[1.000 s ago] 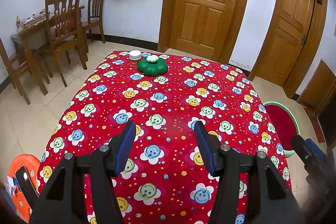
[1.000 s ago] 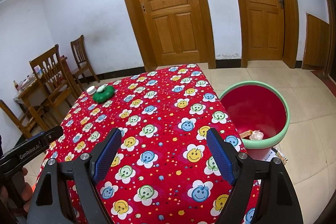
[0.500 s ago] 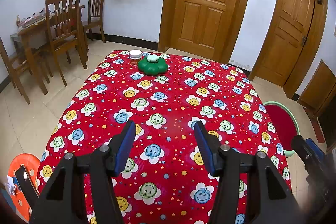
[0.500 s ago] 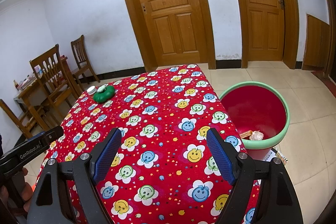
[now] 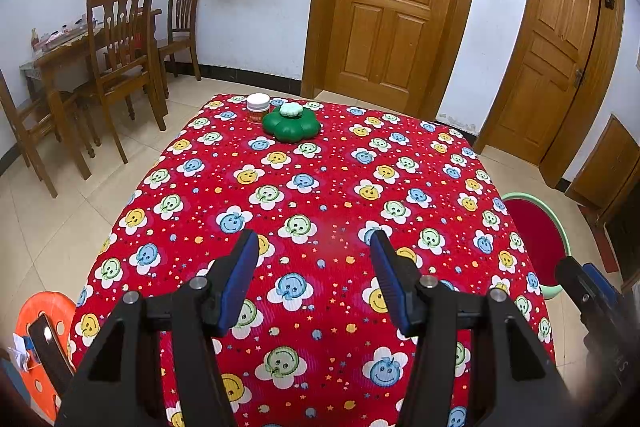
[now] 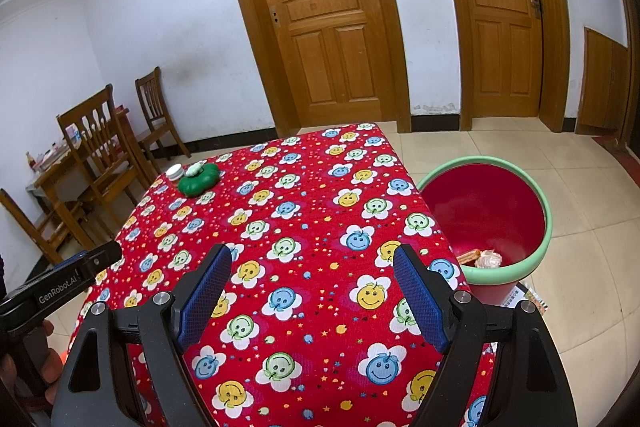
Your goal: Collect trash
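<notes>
Both claws hang empty above the near edge of the surface, which is covered with a red cloth printed with smiling flowers. The left claw has its blue-padded jaws spread wide with nothing between them, and the right claw is spread just as wide, also holding nothing.

The trash itself appears to be in the bin already: the red bucket with the pale green rim stands on the floor just beside the right edge of the surface, and in the right wrist view a crumpled pale wrapper and an orange-brown scrap lie at the bottom against its near wall. In the left wrist view only part of the bin shows, and its contents are hidden.

On the cloth no loose litter shows in either view. What remains there is a green flower-shaped container with a pale lid and, just beside it, a small white-capped jar, both at the far end (these look like belongings, not rubbish, though that is a judgement).

So the collecting seems done or nearly so. Some printed paper lies on the floor by the foot of the bin; whether it counts as trash cannot be told.
</notes>
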Available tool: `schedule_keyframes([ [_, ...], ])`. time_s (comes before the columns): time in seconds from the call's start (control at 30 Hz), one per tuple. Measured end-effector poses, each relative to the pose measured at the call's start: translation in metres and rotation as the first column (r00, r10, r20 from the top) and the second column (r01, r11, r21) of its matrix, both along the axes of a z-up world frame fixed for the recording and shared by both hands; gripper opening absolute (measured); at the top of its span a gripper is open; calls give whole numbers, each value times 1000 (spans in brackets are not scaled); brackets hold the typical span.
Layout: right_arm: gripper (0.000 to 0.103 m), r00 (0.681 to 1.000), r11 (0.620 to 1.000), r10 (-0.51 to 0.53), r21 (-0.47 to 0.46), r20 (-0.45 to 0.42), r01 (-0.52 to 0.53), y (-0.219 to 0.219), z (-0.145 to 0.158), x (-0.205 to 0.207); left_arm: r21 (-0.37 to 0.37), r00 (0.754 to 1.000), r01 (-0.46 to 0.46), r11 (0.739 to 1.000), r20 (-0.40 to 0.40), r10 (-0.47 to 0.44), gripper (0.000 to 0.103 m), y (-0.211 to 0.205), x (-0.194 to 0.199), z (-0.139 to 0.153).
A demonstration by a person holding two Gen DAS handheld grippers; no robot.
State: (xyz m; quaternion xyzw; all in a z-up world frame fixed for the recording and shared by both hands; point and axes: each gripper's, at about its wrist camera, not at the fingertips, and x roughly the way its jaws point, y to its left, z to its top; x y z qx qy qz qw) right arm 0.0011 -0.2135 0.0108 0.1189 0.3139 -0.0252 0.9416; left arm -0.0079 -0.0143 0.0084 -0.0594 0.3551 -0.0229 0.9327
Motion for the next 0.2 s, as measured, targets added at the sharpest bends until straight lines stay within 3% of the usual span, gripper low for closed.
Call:
schedule_keyframes([
  [0.2, 84, 1000, 1000, 1, 0, -1, -1, 0, 1, 0, -1, 1000, -1, 1000, -6, 1, 58, 3, 1, 1],
])
